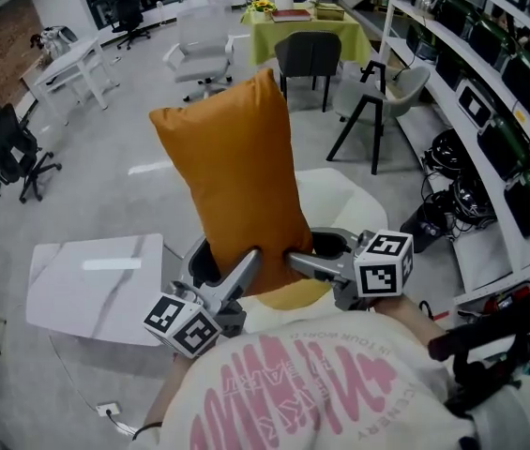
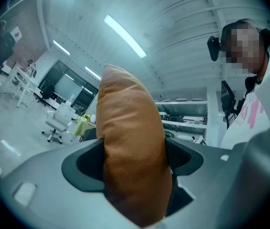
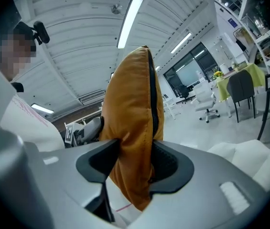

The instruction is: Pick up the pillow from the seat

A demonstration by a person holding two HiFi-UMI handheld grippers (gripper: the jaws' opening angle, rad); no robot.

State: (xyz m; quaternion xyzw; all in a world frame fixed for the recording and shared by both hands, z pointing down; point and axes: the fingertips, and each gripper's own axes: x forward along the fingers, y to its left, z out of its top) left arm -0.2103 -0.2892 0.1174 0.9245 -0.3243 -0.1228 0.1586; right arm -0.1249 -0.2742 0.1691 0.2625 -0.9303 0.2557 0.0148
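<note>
An orange pillow (image 1: pixel 236 176) stands upright in the air above the cream seat (image 1: pixel 358 204), lifted clear of it. My left gripper (image 1: pixel 250 262) is shut on its lower left edge, and my right gripper (image 1: pixel 295 261) is shut on its lower right edge. Seen from the left gripper view, the pillow (image 2: pixel 132 151) bulges between the two jaws. The right gripper view shows the pillow (image 3: pixel 132 128) with its dark zipper seam squeezed between the jaws. The pillow's bottom corner hangs below both grippers.
A white marble-top side table (image 1: pixel 96 284) stands at the left. A black tripod stool (image 1: pixel 363 120) and shelves of equipment (image 1: pixel 499 92) are at the right. Office chairs (image 1: pixel 204 54) and a green-clothed table (image 1: pixel 307 22) stand farther back.
</note>
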